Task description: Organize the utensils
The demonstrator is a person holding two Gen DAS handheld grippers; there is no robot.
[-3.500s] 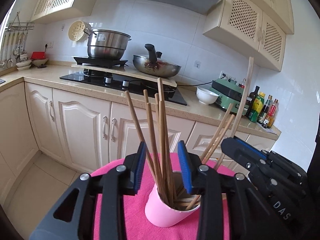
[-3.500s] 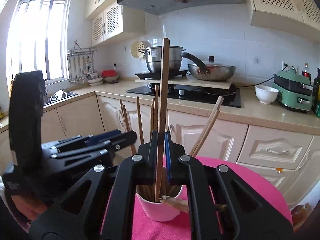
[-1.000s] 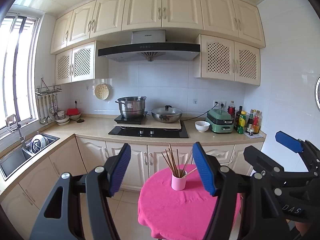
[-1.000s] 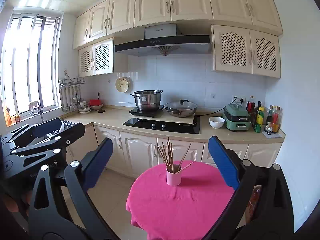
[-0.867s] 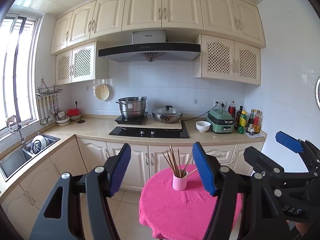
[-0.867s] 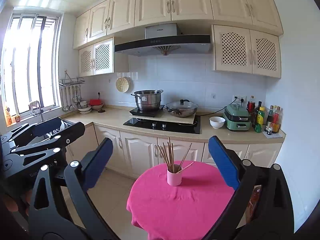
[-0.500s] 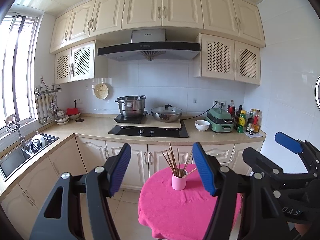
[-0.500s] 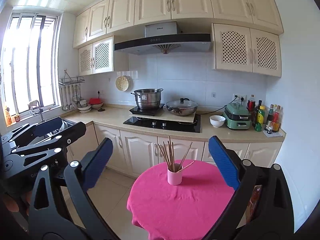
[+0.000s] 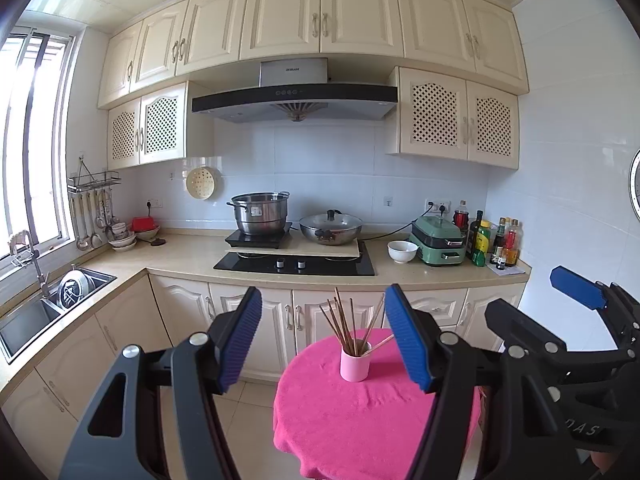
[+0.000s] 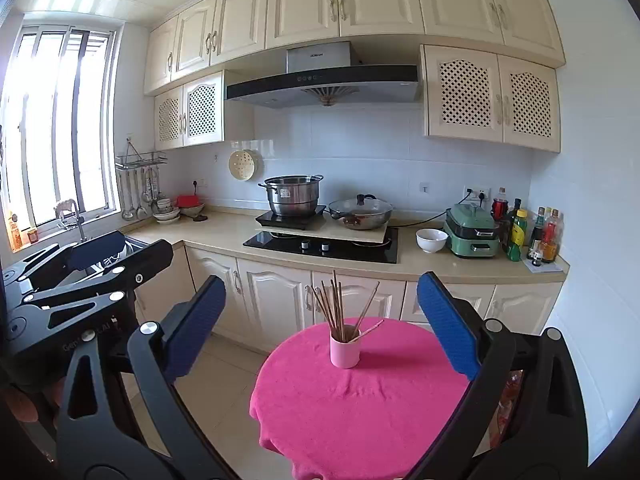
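Observation:
A pink cup [image 9: 354,365] holds several wooden chopsticks [image 9: 347,326] and stands on a round table with a pink cloth [image 9: 360,420]. The cup [image 10: 345,352], the chopsticks [image 10: 336,308] and the cloth [image 10: 360,412] also show in the right wrist view. My left gripper [image 9: 325,338] is open and empty, held well back from the table. My right gripper [image 10: 320,322] is open and empty, also well back. The right gripper shows at the right edge of the left wrist view [image 9: 576,292]; the left gripper shows at the left of the right wrist view [image 10: 80,264].
Behind the table runs a counter [image 9: 192,256] with cream cabinets, a hob with a steel pot [image 9: 260,216] and a lidded pan [image 9: 330,230], a white bowl [image 9: 402,251], a green appliance [image 9: 440,240] and bottles [image 9: 492,240]. A sink [image 9: 40,312] is at left. Tiled floor [image 9: 248,432] lies in front.
3.5 s ago both grippers were at the cup, the right one shut on a chopstick. Both are now open, empty and far back. Over the last second the view barely shifts.

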